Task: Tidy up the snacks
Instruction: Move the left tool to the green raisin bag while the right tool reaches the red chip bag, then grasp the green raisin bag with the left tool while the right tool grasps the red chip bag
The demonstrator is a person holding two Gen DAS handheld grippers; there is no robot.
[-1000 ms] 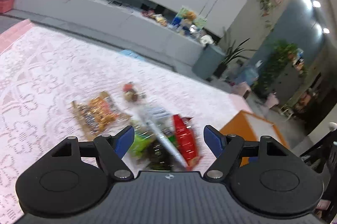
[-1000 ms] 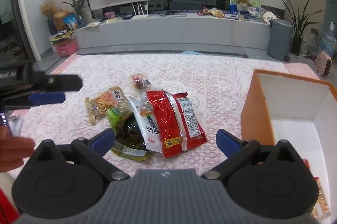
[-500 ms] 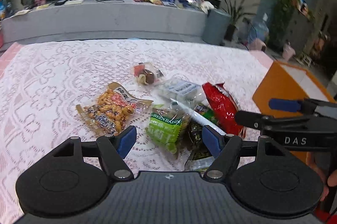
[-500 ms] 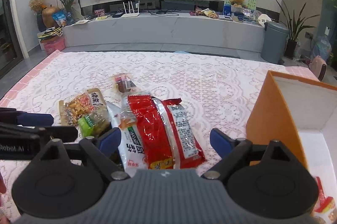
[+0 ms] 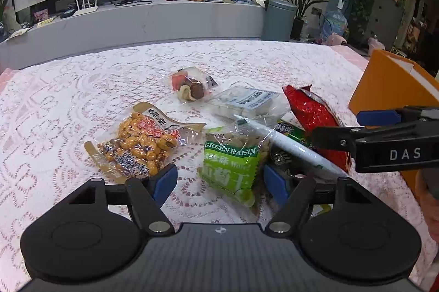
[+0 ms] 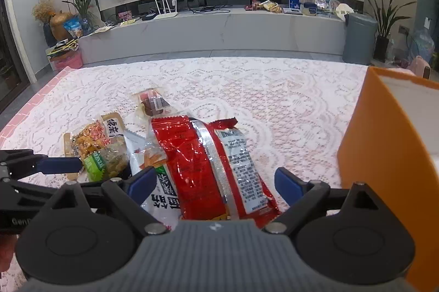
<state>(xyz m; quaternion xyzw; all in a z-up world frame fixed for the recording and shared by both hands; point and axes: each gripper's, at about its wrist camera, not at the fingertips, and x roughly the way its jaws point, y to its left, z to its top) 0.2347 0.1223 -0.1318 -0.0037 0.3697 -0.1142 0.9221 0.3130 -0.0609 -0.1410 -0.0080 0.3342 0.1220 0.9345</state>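
While both of my tools hovered low over the lace tablecloth [image 5: 68, 89], neither gripped anything. Left gripper [image 5: 221, 181] was spread wide, its blue pads straddling the green raisin pack [image 5: 233, 163] at lower centre of its view; pads looked clear of the film. Right gripper [image 6: 215, 182] was also released, pads either side of the red foil bag [image 6: 208, 163] at lower centre, not touching it.

Snack pile sat mid-table: peanut pack [image 5: 140, 141] on the left edge of the heap, small candy pouch [image 5: 190, 86] behind it, white pouch [image 5: 247, 101] overlapping under the red bag. Orange box [image 6: 384, 144] stood at the right frame edge, near wall just beside my right pad. Cloth between red bag and box was bare, likewise the far half of the table. Table's far edge ran across mid-frame; pink border showed at left.
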